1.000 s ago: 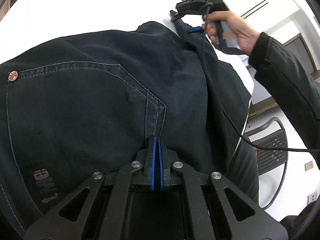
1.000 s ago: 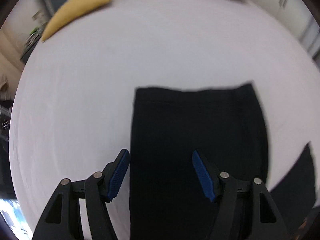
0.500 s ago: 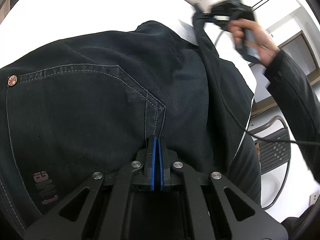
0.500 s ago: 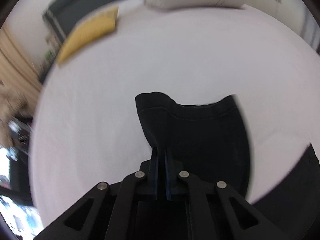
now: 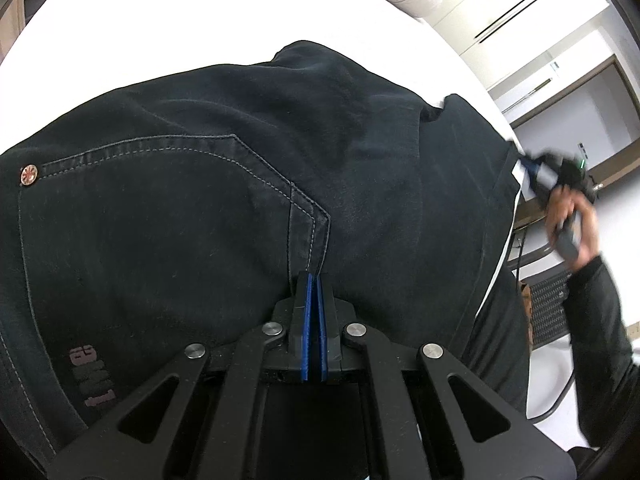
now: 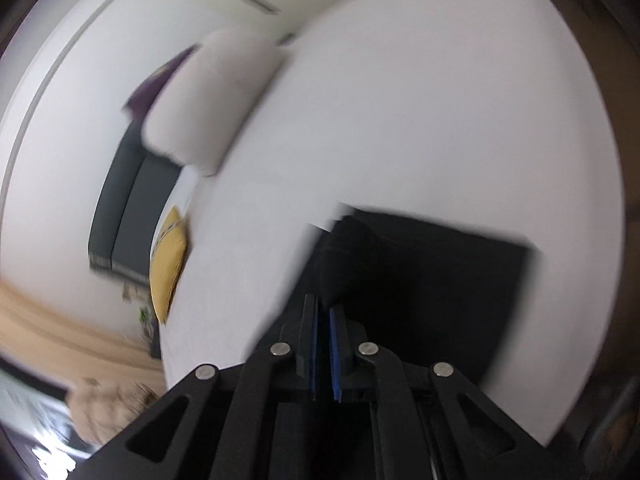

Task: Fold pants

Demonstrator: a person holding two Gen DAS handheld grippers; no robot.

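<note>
The left gripper point(image 5: 313, 284) is sitting fully closed at the near edge of the pants point(image 5: 208, 216), its blue pads pressed together over the dark cloth just below the stitched corner of the back pocket point(image 5: 160, 200); the fabric is pinched at the very tips. The right gripper point(image 6: 323, 312) is standing nearly closed, its jaws opening by a hair, with a fold of the dark cloth running up between the pads, so it is gripping the pants too. In the left wrist view this gripper is showing far to the right, in the person's hand point(image 5: 572, 220), drawing a leg end across the rest of the garment. The pants are lying spread on the white bed point(image 5: 160, 20), waist end near, a copper rivet point(image 5: 29, 175) at the left. A white pillow point(image 6: 216, 96) and a yellow cushion point(image 6: 170, 256) are resting at the far edge of the bed; the right wrist view is blurring heavily.
</note>
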